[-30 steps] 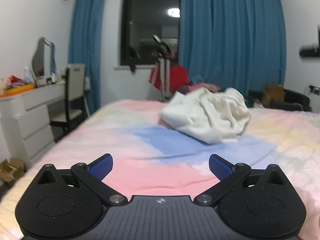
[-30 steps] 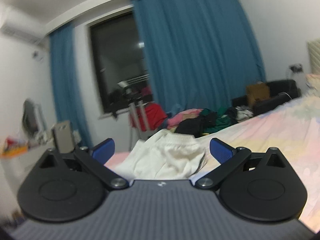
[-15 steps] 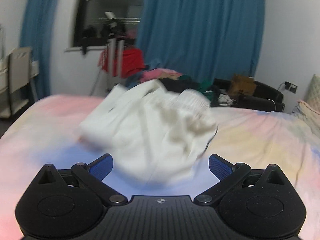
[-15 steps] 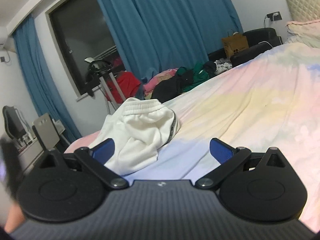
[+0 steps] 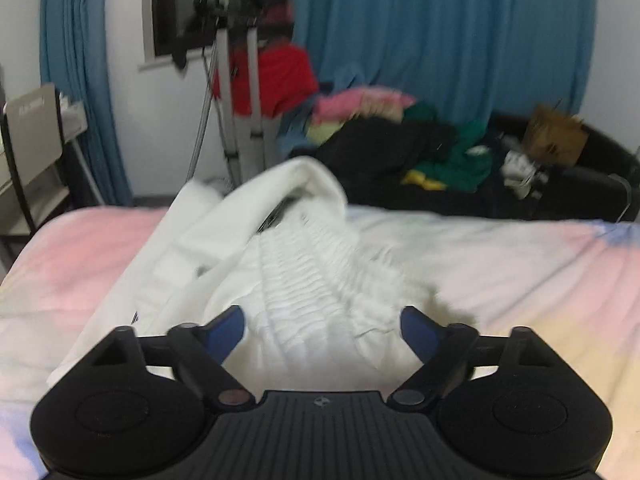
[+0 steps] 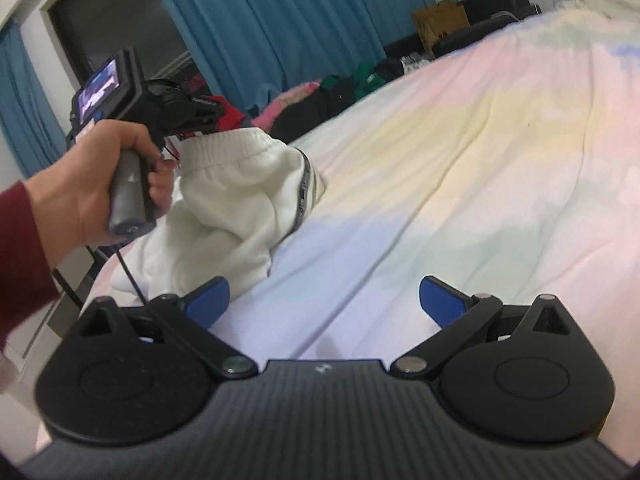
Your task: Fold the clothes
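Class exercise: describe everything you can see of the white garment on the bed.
The white garment is soft knit cloth with a ribbed elastic waistband and a dark side stripe. It lies crumpled and unfolded near the corner of the pastel bed cover. The open left claw straddles its waistband; the open right claw is beside it.

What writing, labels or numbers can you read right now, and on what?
None can be read.
Chair back: pale marks, too blurred.
Small screen on the left gripper: lit, nothing legible.
Side stripe on the white shorts: too small to tell.
Emblem on the right gripper body: no letters.
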The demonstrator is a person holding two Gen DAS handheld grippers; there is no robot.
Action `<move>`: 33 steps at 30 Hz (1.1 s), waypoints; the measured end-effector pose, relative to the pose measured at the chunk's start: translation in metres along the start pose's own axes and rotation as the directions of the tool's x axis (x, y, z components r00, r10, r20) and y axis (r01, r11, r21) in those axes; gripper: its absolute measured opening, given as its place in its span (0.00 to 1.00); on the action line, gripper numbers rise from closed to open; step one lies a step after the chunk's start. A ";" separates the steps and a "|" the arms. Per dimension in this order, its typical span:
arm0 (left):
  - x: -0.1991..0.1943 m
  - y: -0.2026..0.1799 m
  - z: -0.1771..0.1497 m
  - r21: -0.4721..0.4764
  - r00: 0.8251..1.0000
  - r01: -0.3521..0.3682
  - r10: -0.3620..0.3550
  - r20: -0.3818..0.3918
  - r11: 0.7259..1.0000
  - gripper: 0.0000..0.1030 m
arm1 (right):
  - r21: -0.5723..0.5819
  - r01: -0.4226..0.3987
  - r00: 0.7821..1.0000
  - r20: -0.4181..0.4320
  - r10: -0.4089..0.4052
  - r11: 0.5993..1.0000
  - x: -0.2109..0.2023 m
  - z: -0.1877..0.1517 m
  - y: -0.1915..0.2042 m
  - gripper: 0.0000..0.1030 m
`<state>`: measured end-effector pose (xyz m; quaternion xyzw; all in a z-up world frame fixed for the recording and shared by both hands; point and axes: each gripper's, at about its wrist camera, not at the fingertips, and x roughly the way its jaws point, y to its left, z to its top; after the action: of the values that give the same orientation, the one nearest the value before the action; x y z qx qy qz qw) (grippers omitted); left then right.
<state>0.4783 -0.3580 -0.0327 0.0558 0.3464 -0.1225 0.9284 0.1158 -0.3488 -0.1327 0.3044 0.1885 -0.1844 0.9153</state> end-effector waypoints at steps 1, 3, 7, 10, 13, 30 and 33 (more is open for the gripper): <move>0.008 0.002 0.002 -0.001 1.000 -0.007 0.007 -0.025 1.000 0.72 | 0.005 0.000 1.000 -0.002 0.000 1.000 0.002 -0.001 0.000 1.00; 0.007 0.012 -0.002 -0.015 0.998 0.004 -0.005 -0.058 1.000 0.42 | 0.002 -0.001 1.000 -0.001 0.001 1.000 0.003 -0.003 0.001 1.00; -0.022 0.035 -0.011 -0.023 1.000 0.028 -0.028 -0.006 0.999 0.15 | -0.031 0.007 1.000 0.000 -0.007 1.000 0.001 -0.006 0.006 1.00; -0.060 0.056 -0.022 0.010 0.998 0.044 -0.045 0.044 0.999 0.08 | -0.038 0.006 0.999 0.033 -0.005 0.999 -0.007 -0.003 0.006 1.00; -0.113 0.072 -0.038 0.043 0.991 0.065 -0.070 0.111 0.997 0.07 | -0.045 -0.001 0.997 0.075 0.004 0.999 -0.015 0.000 0.009 1.00; -0.332 0.287 -0.232 -0.084 0.974 0.047 -0.027 0.226 0.995 0.06 | -0.147 -0.217 0.973 0.050 0.227 0.965 -0.091 -0.004 0.041 0.99; -0.320 0.321 -0.253 -0.097 0.981 0.027 -0.007 0.195 0.995 0.07 | -0.173 -0.259 0.965 -0.014 0.261 0.950 -0.093 -0.017 0.055 0.99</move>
<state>0.1712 0.0598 -0.0069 -0.0056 0.2604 -0.1179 0.9583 0.0562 -0.2758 -0.0759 0.2451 0.1579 -0.0467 0.9554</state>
